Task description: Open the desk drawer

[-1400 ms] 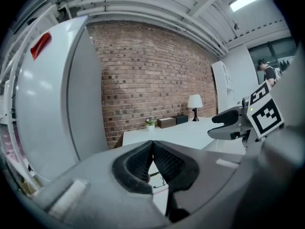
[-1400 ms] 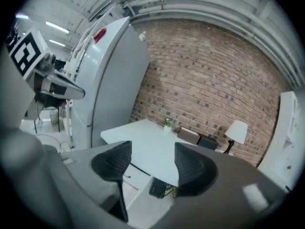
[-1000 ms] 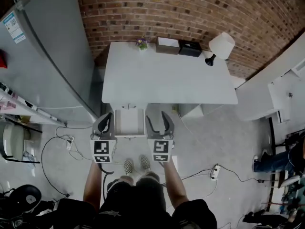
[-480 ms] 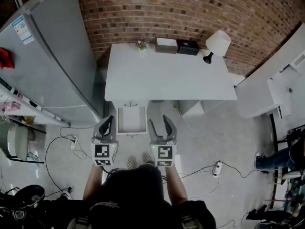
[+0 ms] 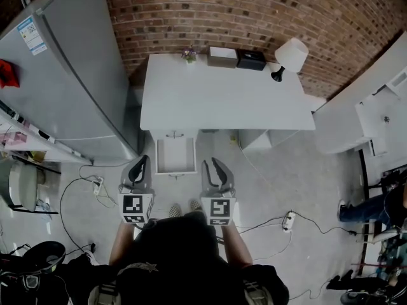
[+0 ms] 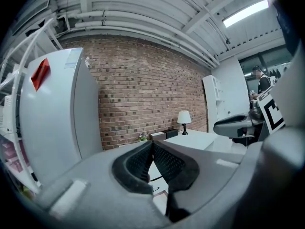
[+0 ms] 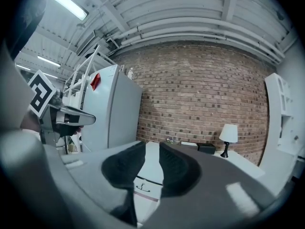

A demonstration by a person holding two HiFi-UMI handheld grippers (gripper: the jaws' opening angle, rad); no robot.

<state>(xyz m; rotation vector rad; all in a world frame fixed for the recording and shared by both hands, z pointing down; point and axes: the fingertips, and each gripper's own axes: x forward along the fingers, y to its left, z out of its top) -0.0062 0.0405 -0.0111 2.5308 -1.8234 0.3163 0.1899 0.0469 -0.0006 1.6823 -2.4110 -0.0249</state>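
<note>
The fridge (image 5: 70, 75), far off to the left of the left claw (image 5: 139, 165), has a blue and white sticker (image 5: 30, 34) near its top. The words on it are too small to read. A red tag (image 6: 40, 73) is stuck on the fridge too. Each claw has a cube (image 5: 133, 206) with black and white squares on it, but no letters.

The person (image 5: 184, 253) holds both arms (image 5: 122, 243) out in front, side by side. Both claws point at the desk (image 5: 226, 100). They are almost flat, tipped down just a little.

The left claw is pressed together, tips touching, with nothing in it. The right claw (image 5: 210, 164) has a thin gap between its pads and holds nothing. It has just been closing: a second ago it was spread wide.

The drawer (image 5: 175, 155) is pulled out of the desk and is open. It sits ahead of the claws, in line with the space between them. Neither claw touches it. In the right gripper view it shows through the gap, ahead of the pads and lower down.

A second ago the claws were on each side of the drawer's front. Now both are back nearer the person, with bare floor (image 5: 280, 176) between them and the drawer. The drawer is still open
</note>
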